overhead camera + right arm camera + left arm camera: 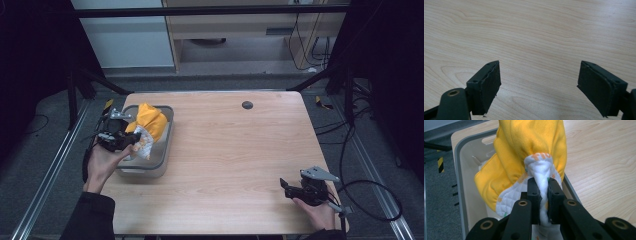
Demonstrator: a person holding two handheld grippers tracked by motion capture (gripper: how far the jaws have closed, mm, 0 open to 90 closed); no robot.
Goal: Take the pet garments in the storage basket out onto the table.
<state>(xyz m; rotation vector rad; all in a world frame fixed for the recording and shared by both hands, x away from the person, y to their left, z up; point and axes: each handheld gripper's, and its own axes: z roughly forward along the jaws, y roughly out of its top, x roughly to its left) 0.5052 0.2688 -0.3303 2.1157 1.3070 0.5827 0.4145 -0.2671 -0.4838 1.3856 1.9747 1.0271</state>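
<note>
The yellow cloth (pixel 524 152) is pinched in the left hand-held gripper (pixel 541 195) over the grey tub (pixel 459 177) (right hand-held gripper (pixel 539 85) idle, jaws wide and empty), likely mid-lift, next needing clearance over the rim.

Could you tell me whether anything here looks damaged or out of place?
The rubber pads on the right gripper look frayed and ragged along their edges. Otherwise nothing stands out: the left gripper pinches the yellow cloth over the grey bin.

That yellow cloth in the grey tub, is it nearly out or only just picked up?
Done: the left gripper has shut on the yellow cloth's white lining. In hand: the cloth is bunched up above the grey tub, not clear of it. Left: wherever it goes next; the right gripper waits open over the bare table.
</note>
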